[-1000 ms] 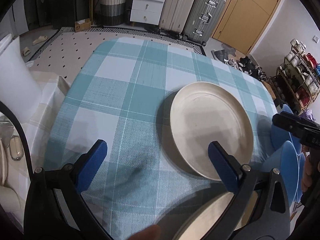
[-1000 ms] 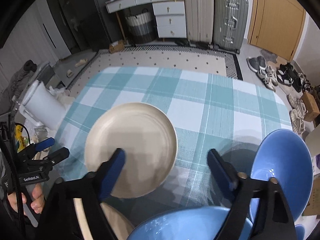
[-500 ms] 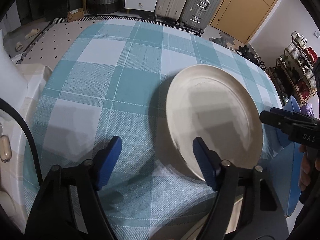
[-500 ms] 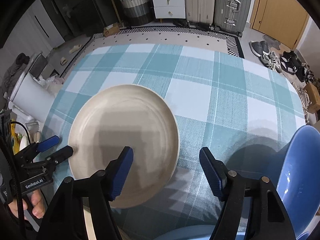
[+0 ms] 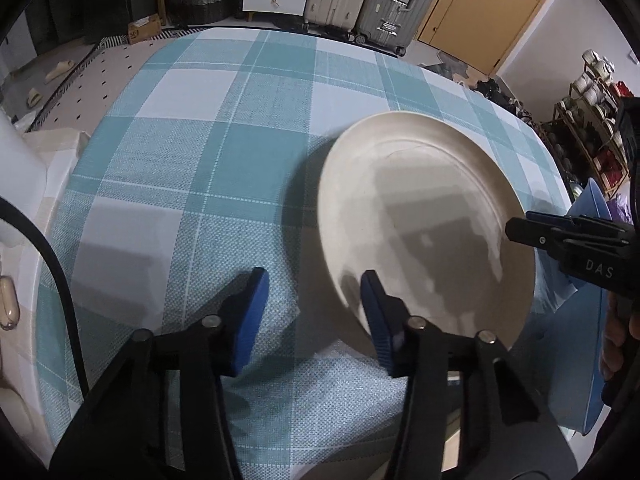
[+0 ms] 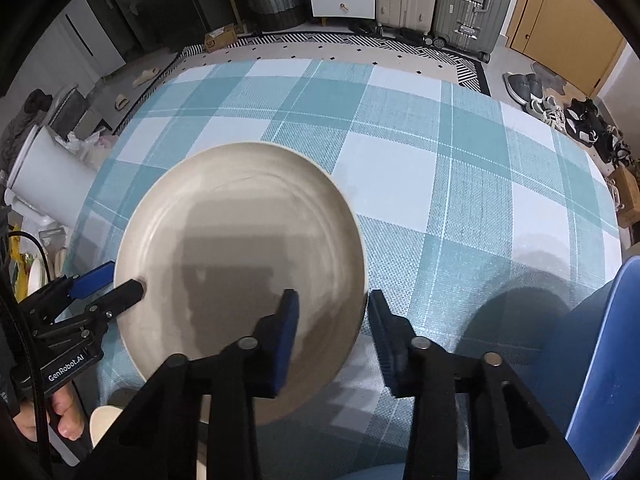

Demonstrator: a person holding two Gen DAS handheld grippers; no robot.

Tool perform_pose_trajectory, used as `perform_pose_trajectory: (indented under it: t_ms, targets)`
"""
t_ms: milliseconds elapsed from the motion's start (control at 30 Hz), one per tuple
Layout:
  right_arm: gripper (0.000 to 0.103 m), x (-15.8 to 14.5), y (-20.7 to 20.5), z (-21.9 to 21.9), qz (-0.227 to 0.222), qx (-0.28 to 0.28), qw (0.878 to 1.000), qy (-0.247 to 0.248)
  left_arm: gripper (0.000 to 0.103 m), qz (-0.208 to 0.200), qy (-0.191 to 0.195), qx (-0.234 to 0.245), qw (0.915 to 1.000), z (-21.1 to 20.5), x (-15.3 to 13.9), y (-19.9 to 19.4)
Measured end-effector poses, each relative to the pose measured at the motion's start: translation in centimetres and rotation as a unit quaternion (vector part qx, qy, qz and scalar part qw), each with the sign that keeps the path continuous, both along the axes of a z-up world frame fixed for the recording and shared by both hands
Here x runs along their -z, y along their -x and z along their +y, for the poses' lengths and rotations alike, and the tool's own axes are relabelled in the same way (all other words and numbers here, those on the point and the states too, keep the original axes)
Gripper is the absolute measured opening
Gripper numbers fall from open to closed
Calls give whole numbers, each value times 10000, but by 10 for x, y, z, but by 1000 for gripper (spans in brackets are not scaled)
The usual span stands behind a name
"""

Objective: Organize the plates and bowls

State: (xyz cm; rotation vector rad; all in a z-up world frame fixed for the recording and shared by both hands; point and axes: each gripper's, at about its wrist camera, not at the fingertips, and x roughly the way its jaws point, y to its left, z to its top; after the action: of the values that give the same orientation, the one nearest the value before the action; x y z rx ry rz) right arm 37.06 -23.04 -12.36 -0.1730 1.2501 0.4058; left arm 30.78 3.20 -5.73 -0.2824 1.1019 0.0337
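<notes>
the left gripper (image 5: 314, 308) straddles the near left rim of the cream plate (image 5: 424, 224), one blue pad over the plate and the other over the checked tablecloth (image 5: 192, 168); its jaws have just been closing but a gap shows on both sides, so nothing is clamped. the right gripper (image 6: 332, 330) straddles the plate's opposite rim in the same way, jaws also just closing, pads not pressing. the plate lies flat on the cloth, toward the near edge of the table. a blue bowl (image 6: 600, 368) sits to the right, near the table edge. suitcases (image 6: 464, 0) stand by the far wall.
</notes>
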Motion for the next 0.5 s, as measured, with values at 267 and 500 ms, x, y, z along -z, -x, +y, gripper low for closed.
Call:
perform_pose_trajectory:
  t_ms: [267, 500]
  targets:
    - [16, 2, -1, -3, -90, 30, 9998, 184, 14, -88, -44, 222, 9997, -13, -4, -1]
    - [14, 2, 1, -4, -156, 1, 9997, 209, 13, -127, -153, 214, 9996, -16, -5, 1]
